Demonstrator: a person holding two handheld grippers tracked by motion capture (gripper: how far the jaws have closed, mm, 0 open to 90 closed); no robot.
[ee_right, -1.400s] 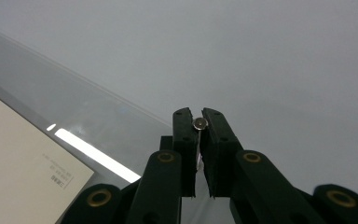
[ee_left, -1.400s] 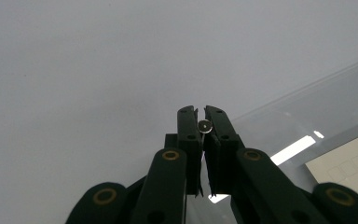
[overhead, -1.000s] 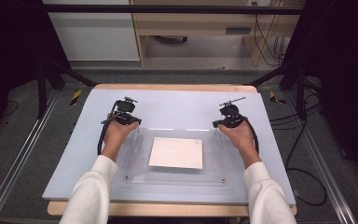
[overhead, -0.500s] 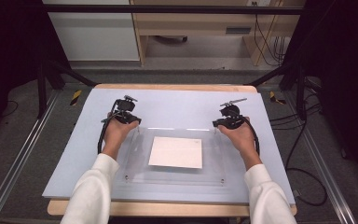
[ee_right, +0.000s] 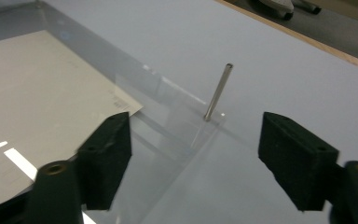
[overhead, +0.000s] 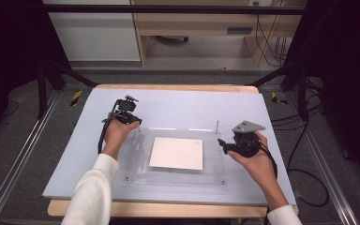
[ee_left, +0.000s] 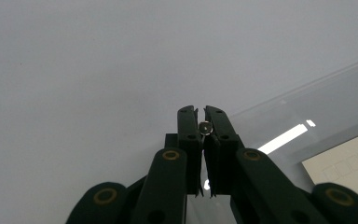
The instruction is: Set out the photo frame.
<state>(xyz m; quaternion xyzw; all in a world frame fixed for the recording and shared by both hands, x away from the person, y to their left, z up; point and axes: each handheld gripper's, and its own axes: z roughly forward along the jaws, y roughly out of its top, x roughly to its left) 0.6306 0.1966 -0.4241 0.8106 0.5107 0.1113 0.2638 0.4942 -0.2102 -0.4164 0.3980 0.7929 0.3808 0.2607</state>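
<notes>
1. The left gripper [overhead: 133, 123] is clamped on the metal pin [ee_left: 205, 126] at the far left corner of the clear acrylic plate [overhead: 178, 178], near the white sheet [overhead: 176, 153] under it.
2. The right gripper [overhead: 221, 142] has just been opening; its jaws stand wide with nothing between them, just beside the right pin [ee_right: 217, 91], which stands upright in the far right corner.
3. The step looks like seating the corner pins, the right one already released.
4. Next, the left jaws likely need to let go without tilting their pin.
</notes>
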